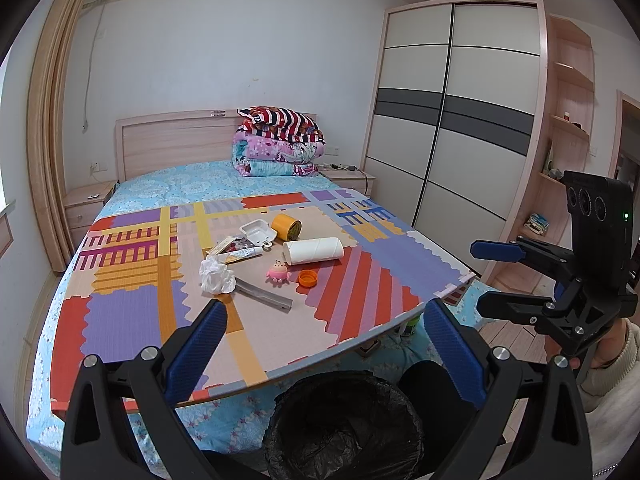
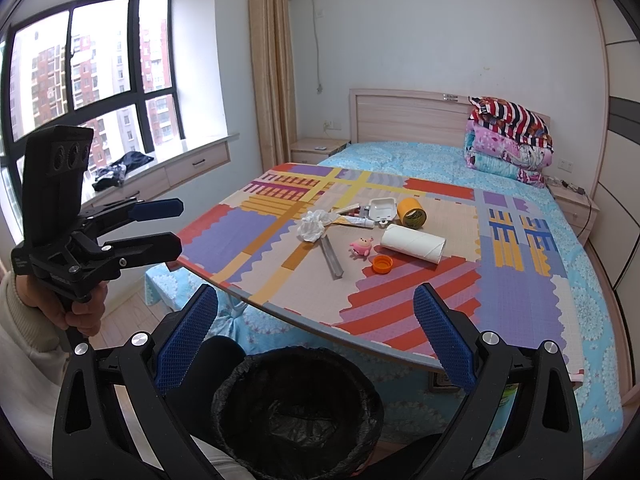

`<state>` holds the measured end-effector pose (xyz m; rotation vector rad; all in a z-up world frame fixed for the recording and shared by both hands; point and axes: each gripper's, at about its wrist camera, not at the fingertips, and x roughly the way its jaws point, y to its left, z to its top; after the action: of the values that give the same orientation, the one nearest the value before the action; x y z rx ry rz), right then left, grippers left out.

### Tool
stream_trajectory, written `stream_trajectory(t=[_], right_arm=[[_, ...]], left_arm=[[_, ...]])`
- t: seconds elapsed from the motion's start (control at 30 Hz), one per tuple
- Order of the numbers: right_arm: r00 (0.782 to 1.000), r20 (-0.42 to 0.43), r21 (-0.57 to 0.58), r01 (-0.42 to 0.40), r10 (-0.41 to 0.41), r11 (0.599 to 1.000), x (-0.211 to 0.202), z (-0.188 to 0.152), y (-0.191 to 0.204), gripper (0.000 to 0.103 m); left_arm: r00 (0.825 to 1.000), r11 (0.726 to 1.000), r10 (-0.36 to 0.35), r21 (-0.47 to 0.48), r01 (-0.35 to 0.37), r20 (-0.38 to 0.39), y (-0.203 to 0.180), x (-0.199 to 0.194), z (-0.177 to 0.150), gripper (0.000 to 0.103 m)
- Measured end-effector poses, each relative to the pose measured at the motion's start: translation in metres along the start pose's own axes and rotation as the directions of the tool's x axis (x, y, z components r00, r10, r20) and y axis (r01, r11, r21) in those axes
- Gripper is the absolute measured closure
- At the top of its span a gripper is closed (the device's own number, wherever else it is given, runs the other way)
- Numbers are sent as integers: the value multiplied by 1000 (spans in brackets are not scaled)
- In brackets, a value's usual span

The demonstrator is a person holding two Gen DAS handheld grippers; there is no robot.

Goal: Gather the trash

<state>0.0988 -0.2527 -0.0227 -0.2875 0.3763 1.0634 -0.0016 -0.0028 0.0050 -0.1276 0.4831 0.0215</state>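
Trash lies in a loose cluster near the middle of the surface [image 1: 132, 312], a patterned board resting on the bed [image 1: 184, 184], and nothing has been picked up yet. I hold both tools back at the near edge, above the bin [image 2: 296, 412] with its black liner, which sits just below the board's rim and looks empty.

My left hand-held gripper [image 1: 324, 354] is spread wide with nothing between its blue pads, and my right hand-held gripper [image 2: 316, 336] is spread the same way, also empty.

Closest to me is the crumpled white tissue [image 1: 217, 275]. I judge it very light and soft, so it should squash under the pads; pinching straight across its bulk ought to do. Touching it lies a grey strip [image 1: 264, 293], stiff and flat by the look of it, best taken across its narrow width near one end.

The orange bottle cap [image 1: 307, 279] is small, hard and probably slippery, so I would close on its rim from both sides. The white paper roll [image 1: 314, 251] may roll away; gripping across the cylinder seems safest. Farther back are a white foam box [image 1: 258, 232], a tube [image 1: 246, 255] and a roll of yellow tape [image 1: 286, 227]. A pink toy [image 1: 278, 272] sits between the strip and the cap; I doubt it counts as trash.
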Motion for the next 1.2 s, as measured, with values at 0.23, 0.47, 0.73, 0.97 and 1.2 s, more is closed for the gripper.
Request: stream_trajectory(t=[0.23,0.47,0.73,0.97,1.2], right_arm=[[1000,-2,2,4,-4,1000,2,0,0,4],[1000,-6,3,-1,1,1000,15,7,-2,4],[999,-40,26,-36,37,999,49,18,-18,4],[996,-79,51,-29,33,998,82,22,-32,10],[992,-128,63,4,4,998,123,22,-48,24]], left_arm=[[1000,1000,6,-9,-6,-7,6,5,0,8],[999,1000,29,-10,-29,-14,22,20,7,8],[996,998,65,-6,-65,-58,52,57,17,8],[992,995,68,-67,-75,-107,86,94,19,9],[987,993,64,-89,-78,-151,111,130,24,17]])
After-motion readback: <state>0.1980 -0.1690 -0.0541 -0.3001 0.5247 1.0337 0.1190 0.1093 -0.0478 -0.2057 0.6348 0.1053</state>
